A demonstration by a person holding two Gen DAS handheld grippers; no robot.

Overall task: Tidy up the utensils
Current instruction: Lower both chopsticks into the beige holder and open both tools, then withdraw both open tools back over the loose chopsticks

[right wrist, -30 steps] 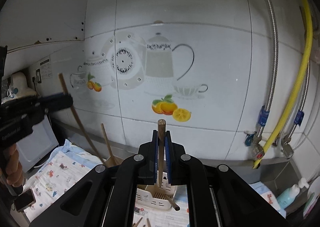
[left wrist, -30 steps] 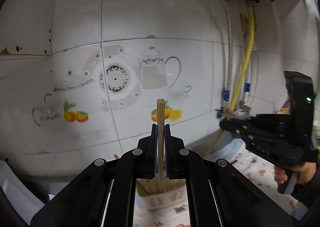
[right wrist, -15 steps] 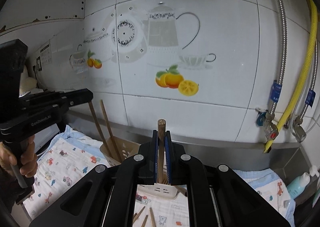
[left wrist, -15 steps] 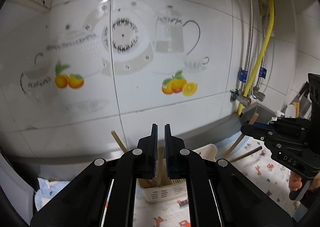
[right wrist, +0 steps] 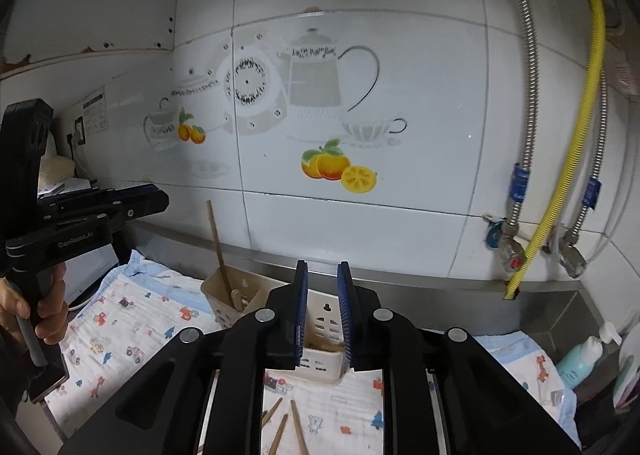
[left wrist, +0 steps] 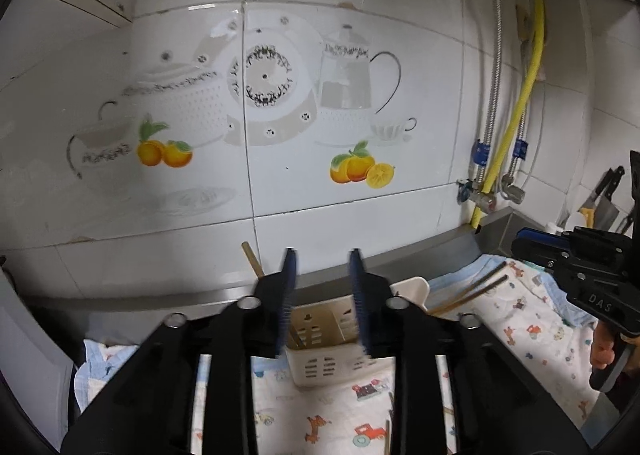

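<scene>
Standing in holder (left wrist: 320,351) below tool (left wrist: 322,275) — chopstick (left wrist: 251,258).

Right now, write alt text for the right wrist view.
The right gripper, jaws open and empty, hovers above a cream utensil holder on a cartoon-print cloth. One wooden chopstick stands in the holder; more chopsticks lie on the cloth. The left gripper is at the left edge.

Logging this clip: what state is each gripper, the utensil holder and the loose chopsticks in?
Left gripper: open, empty, jaws just opened.
Right gripper: open, empty, jaws just opened.
Utensil holder: upright on cloth, chopsticks inside.
Loose chopsticks: lying on cloth.
</scene>
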